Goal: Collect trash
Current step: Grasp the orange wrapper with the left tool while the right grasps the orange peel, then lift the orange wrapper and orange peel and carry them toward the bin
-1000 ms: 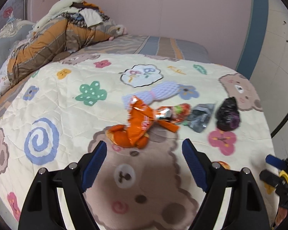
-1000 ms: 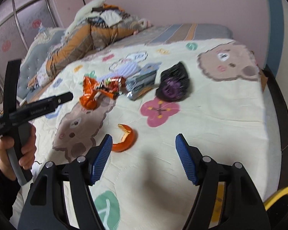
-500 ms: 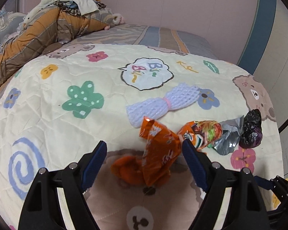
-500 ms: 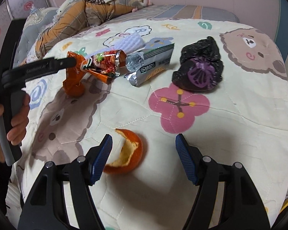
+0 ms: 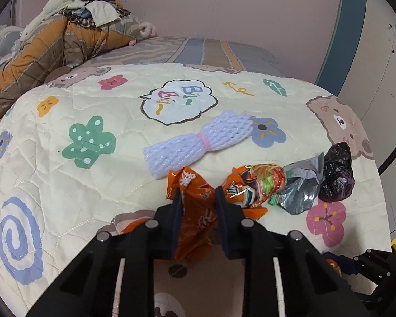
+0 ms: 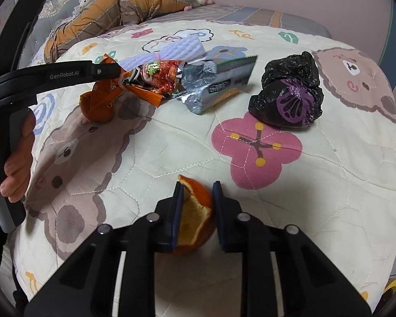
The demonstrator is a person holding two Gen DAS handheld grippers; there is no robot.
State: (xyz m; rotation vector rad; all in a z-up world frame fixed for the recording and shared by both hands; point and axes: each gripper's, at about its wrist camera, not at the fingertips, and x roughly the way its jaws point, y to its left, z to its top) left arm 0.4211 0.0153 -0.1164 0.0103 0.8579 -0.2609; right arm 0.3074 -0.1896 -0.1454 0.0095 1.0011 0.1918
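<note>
We are closing the left gripper [image 5: 198,200] on the orange wrapper [image 5: 198,211]; its jaws are drawing in and the pads are pressing the crumpled foil from both sides. The wrapper is standing between the fingers with its long axis running away from the camera, its torn top pointing toward the white foam net [image 5: 198,138] just beyond. To the right of the fingers, the red noodle packet [image 5: 261,182], the silver wrapper [image 5: 301,187] and the black bag [image 5: 336,177] are lying in a row on the quilt [image 5: 66,185].

We are closing the right gripper [image 6: 196,200] on the orange peel [image 6: 195,211]; its jaws are drawing in with the peel wedged between the pads. The peel is resting on the quilt, its pointed tip aiming away from the camera and its pale inner side facing the left pad. The black bag is lying well beyond, to the right.
</note>
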